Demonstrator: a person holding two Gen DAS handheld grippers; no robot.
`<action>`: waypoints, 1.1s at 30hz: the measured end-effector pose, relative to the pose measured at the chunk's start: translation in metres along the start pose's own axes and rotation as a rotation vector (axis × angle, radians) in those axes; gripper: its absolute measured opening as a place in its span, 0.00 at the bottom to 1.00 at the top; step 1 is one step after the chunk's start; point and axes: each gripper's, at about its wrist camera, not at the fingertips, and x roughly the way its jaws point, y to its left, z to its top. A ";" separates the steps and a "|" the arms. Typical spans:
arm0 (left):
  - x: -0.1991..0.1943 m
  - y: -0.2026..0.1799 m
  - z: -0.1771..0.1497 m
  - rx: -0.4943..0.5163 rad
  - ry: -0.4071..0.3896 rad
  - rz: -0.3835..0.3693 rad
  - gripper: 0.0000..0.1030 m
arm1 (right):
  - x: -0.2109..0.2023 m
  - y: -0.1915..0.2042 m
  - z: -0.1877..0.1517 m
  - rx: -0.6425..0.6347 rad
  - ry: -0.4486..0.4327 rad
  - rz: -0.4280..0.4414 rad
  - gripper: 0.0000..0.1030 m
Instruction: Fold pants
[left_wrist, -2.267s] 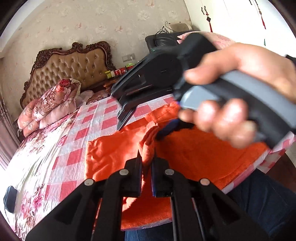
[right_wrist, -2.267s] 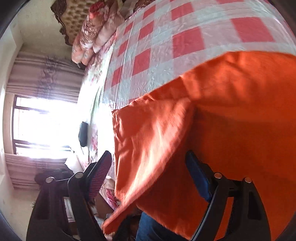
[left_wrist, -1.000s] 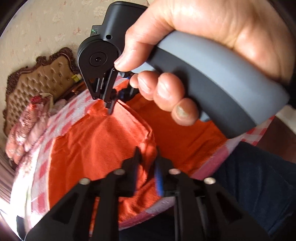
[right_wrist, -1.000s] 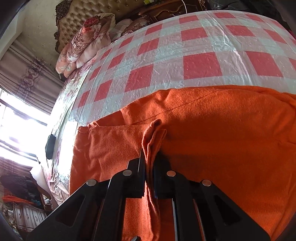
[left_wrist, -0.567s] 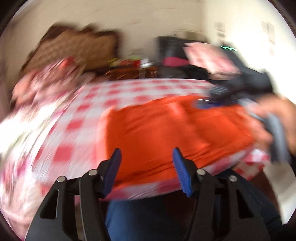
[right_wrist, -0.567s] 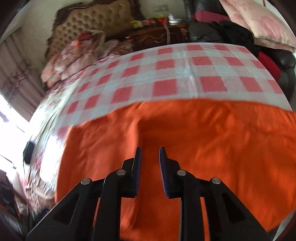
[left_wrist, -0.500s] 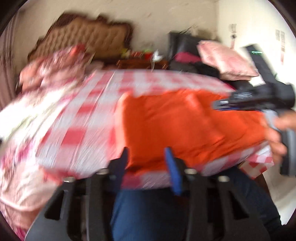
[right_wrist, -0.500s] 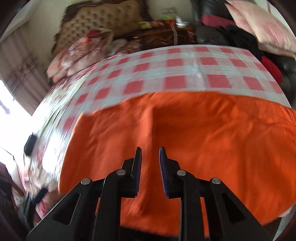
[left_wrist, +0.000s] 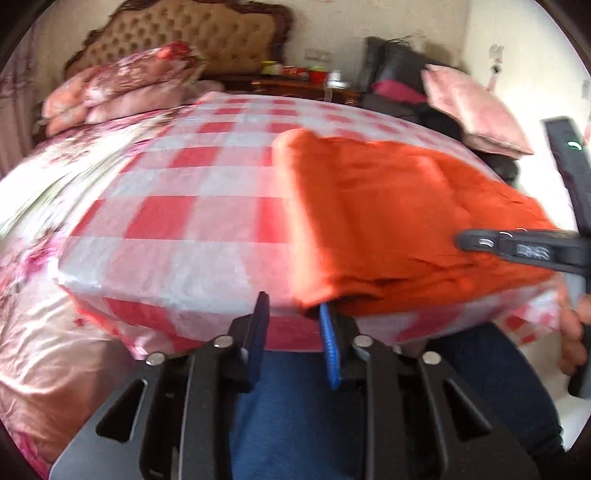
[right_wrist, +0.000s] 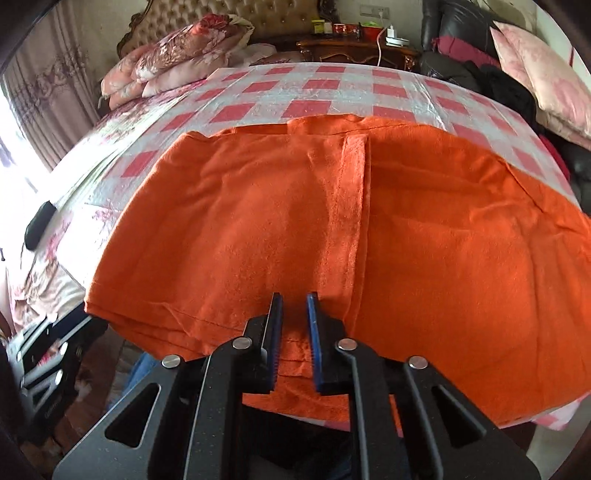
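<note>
Change since earlier: a second ago both tongs pinched raised ridges of the orange cloth; now neither holds any, and the cloth lies flat. The left tongs have swung away to the left of the garment.
Pants (right_wrist: 332, 229): orange, spread flat on the near part of the bed, near edge hanging slightly over the bed's edge; a narrow folded strip runs near to far down the middle.
Bed cover (left_wrist: 192, 206): red and white check, under the pants and bare to their left and far side.
Left tongs (left_wrist: 293, 334): jaws apart with nothing between them, having just closed a little; held at the near edge of the bed by the pants' near-left corner. The blue pad (left_wrist: 328, 347) sits just below that corner; contact cannot be told through the blur.
Right tongs (right_wrist: 293, 334): jaws have just been closing and now stand close together with a narrow gap; nothing pinched. They hang over the pants' near edge, just left of the folded strip, with cloth seen through the gap. In the left view they reach in from the right over the pants' right part.
Right hand (left_wrist: 572, 332): fingers wrapped on the handle at the far right of the left view.
Person's legs (left_wrist: 295, 406): blue denim, near the bed's edge below the tongs.
Pillows (right_wrist: 173, 51): floral, stacked far left by the headboard.
</note>
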 end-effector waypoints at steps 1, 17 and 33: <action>0.000 0.011 0.002 -0.053 0.002 -0.030 0.27 | 0.000 0.000 -0.001 -0.009 -0.002 0.003 0.09; -0.026 -0.008 0.035 0.057 -0.121 -0.059 0.06 | 0.000 -0.001 -0.007 -0.018 -0.037 0.004 0.08; 0.061 -0.016 0.102 0.124 0.023 0.029 0.24 | -0.001 -0.007 -0.009 -0.011 -0.053 0.042 0.08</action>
